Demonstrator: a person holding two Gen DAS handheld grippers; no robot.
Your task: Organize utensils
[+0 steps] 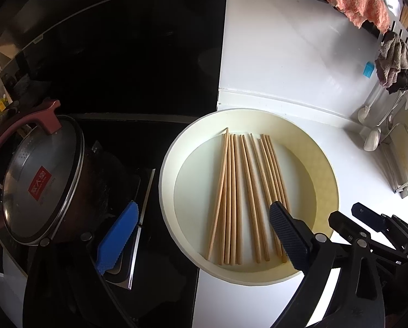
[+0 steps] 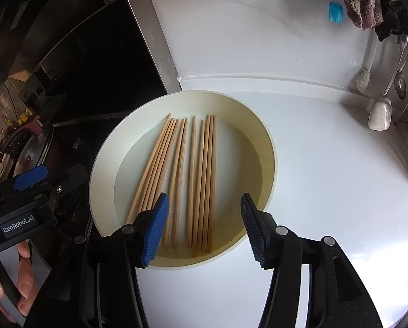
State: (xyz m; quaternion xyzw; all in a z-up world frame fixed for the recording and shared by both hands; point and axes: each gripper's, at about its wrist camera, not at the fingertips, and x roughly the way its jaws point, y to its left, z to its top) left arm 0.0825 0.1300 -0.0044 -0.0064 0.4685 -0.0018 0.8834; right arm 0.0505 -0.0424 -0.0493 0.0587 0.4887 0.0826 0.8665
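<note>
Slim wooden chopsticks point(image 2: 182, 180) lie side by side in the round cream plate point(image 2: 266, 147), near the white counter's point(image 2: 327, 191) back edge. Both ribbed-padded grippers, left point(image 1: 204, 235) and right point(image 2: 204, 227), hover spread wide, empty.

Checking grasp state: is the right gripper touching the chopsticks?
Apart. Right wrist view: right gripper stands open above the chopsticks; neither finger presses them.

Chopsticks point(image 2: 176, 175) tan – plate point(image 2: 269, 147) cream – counter point(image 2: 327, 191) white
</note>
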